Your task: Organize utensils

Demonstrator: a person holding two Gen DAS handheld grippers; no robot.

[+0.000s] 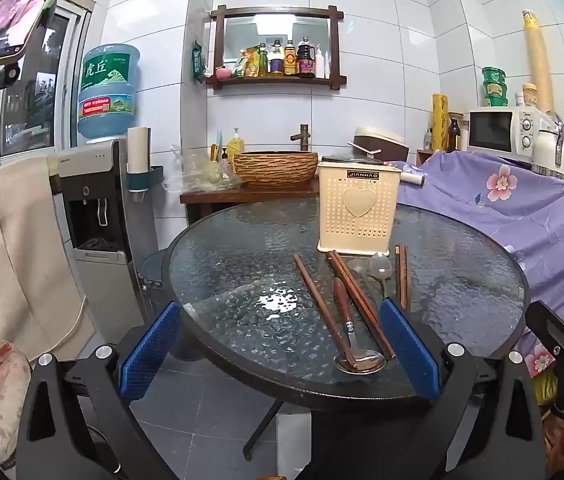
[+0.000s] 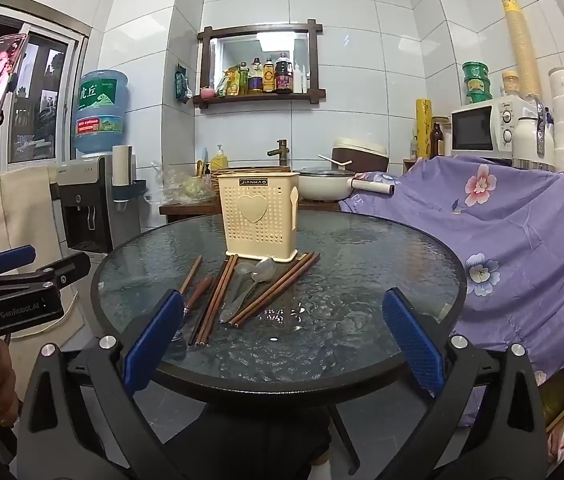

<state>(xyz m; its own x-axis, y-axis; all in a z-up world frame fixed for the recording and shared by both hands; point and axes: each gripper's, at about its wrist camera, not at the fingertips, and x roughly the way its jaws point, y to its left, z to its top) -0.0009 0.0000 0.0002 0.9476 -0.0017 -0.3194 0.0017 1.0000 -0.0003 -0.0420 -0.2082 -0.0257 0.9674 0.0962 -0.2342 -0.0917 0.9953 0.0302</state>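
Glass, rippled and dark-rimmed, formed the round tabletop (image 1: pixel 241 264), and on it nothing had yet been sorted. Cream plastic holder (image 1: pixel 358 205), boxy, perforated with small holes and a raised heart on its face, stood upright toward the far side; no handle showed above its rim from either wrist view, so it looked empty, though its inside was hidden.

All utensils lay loose on the glass just in front of the holder. Brown wooden chopsticks (image 1: pixel 356 300) were scattered in several pairs, long, thin and straight, some crossing one another. A steel spoon with a reddish wooden handle (image 1: pixel 352 334) lay with its polished bowl toward the near edge. Two pale translucent spoons (image 2: pixel 255 278) (probably plastic, the fisheye blurred them) rested among the sticks near the holder's base.

Left gripper (image 1: pixel 279 350) hung at the near edge of the tabletop, jaws spread wide, nothing between its blue textured pads; the steel spoon lay just inside its right pad. Right gripper (image 2: pixel 282 338) was likewise wide open and empty, the chopstick ends just off its left pad.

Judgement: task at its very start. Everything remained to be lifted and stood in the holder.
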